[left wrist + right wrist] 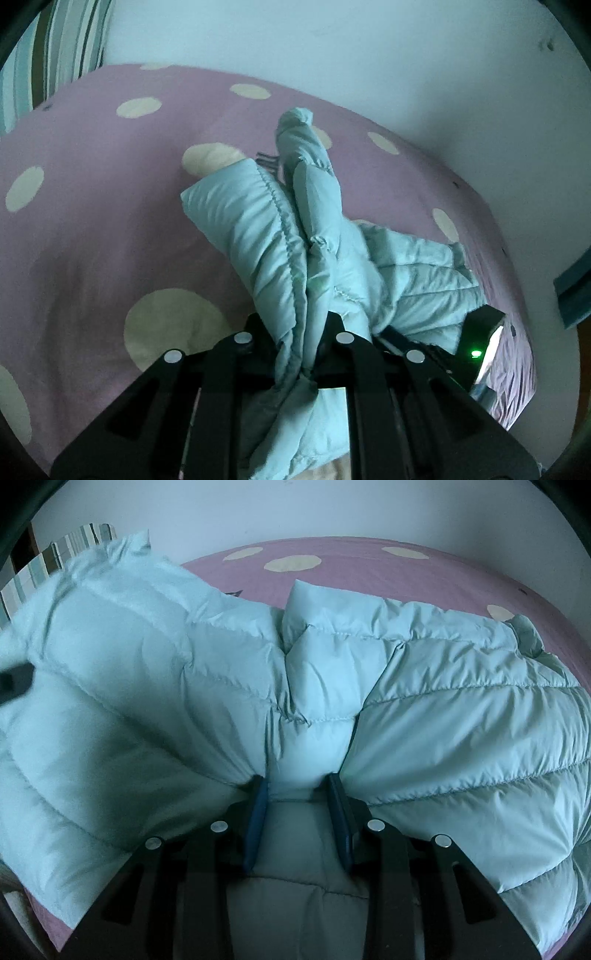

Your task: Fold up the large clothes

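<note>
Gripping one puffer jacket (295,236), both grippers' fingers (258,808) clamp its folds.

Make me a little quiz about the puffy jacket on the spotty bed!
1. True or false: the left gripper is shut on the jacket.
2. What pattern is on the bedsheet? A) stripes B) pale dots C) stars
3. What sits between the right gripper's blue pads?

Key:
1. True, a bunched fold is pinched there.
2. B, pale dots on pink.
3. A fold of the same light blue jacket.
</note>
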`<action>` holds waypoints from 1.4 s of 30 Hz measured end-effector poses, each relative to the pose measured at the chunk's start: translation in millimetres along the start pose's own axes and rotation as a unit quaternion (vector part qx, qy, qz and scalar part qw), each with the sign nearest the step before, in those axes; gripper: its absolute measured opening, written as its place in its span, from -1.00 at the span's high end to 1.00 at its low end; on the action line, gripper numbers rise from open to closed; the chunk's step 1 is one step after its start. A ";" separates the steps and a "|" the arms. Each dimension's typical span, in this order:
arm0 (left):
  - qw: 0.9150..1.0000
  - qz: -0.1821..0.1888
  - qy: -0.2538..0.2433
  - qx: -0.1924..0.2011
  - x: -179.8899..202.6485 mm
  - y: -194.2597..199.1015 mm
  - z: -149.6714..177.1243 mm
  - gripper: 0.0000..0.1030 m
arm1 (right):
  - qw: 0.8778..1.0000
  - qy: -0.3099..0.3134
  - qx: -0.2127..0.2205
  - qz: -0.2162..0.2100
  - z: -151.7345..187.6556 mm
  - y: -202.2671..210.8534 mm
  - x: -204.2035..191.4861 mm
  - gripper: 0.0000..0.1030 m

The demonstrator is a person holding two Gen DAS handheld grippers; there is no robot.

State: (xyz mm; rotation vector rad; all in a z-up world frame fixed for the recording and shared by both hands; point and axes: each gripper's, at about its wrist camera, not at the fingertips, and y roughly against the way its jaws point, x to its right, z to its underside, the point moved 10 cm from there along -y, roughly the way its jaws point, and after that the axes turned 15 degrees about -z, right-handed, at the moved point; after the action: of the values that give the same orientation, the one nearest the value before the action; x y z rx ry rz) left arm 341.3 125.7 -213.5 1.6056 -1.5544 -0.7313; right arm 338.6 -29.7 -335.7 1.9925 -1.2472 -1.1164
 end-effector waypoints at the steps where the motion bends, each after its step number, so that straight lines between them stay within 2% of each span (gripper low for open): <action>1: 1.000 -0.007 -0.006 0.005 4.6 3.4 -0.9 0.78 | 1.000 0.001 0.000 -0.001 -0.6 0.6 -0.2 0.33; 4: 1.000 -0.017 -0.009 0.013 17.3 10.1 -4.0 0.78 | 1.000 0.000 0.001 -0.009 -3.1 9.0 -1.1 0.33; 7: 1.000 -0.012 -0.012 0.022 24.2 18.6 -6.0 0.78 | 1.000 -0.010 0.012 -0.014 -7.4 29.5 5.4 0.31; 12: 0.998 -0.013 -0.041 0.038 54.8 28.7 -12.4 0.78 | 0.998 -0.037 0.040 -0.012 -6.5 71.7 34.9 0.26; 16: 0.997 -0.015 -0.061 0.045 82.8 30.6 -9.4 0.78 | 0.998 -0.048 0.048 0.001 2.6 96.4 56.7 0.26; 21: 0.993 -0.028 -0.096 0.057 121.6 24.3 -4.4 0.78 | 0.997 -0.035 0.059 0.045 9.9 123.0 80.6 0.26; 35: 0.985 -0.022 -0.171 0.005 231.3 -34.0 45.7 0.78 | 0.988 -0.101 0.086 0.075 48.5 185.7 159.3 0.16; 42: 0.980 -0.028 -0.197 -0.006 271.1 -56.8 75.6 0.78 | 0.985 -0.127 0.082 0.084 65.7 193.6 191.8 0.16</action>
State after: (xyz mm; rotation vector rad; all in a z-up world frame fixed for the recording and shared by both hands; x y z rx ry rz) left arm 334.1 -155.2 -272.5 1.5673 -1.7791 -1.1414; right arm 237.3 -287.0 -289.3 1.8607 -1.6529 -1.2464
